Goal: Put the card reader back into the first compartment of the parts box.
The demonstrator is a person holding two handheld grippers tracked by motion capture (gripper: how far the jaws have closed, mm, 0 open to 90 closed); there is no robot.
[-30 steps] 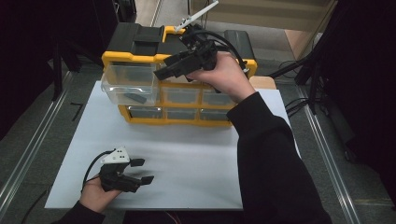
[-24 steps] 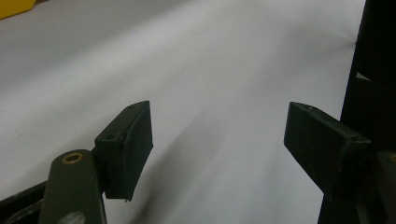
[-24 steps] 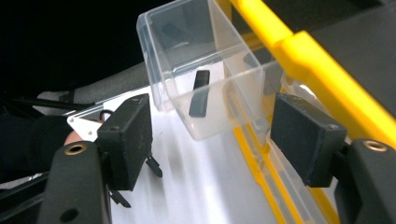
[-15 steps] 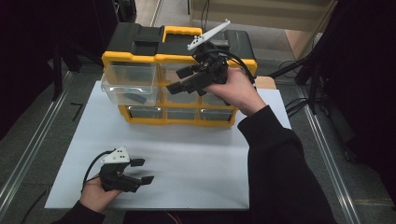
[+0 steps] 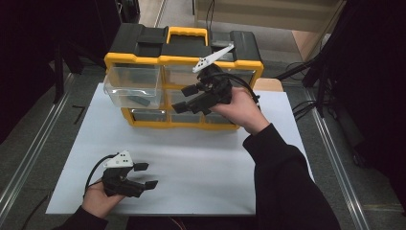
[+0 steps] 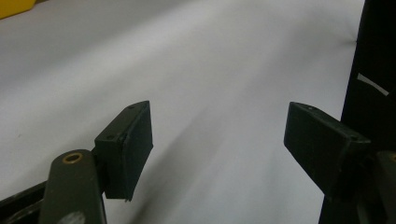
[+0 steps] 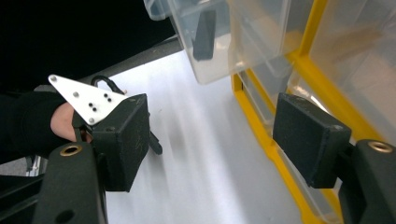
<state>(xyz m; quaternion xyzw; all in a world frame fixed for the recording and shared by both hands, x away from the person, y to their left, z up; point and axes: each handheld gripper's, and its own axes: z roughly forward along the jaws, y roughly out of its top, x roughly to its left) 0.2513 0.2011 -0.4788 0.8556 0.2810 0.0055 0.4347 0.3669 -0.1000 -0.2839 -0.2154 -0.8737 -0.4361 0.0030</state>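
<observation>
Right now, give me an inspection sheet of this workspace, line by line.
Surface: white sheet on the table, bare in the middle.
Job's things: yellow and black drawer organizer at the far edge; its top-left clear drawer is pulled out, with a small dark piece inside.
Clutter: nothing seen.
Grippers: left gripper low over the near-left sheet, fingers apart and empty; right gripper raised before the organizer's front, fingers apart and empty.
Cables: black cable loops from the left gripper.
Surroundings: metal rails beside the table.
</observation>
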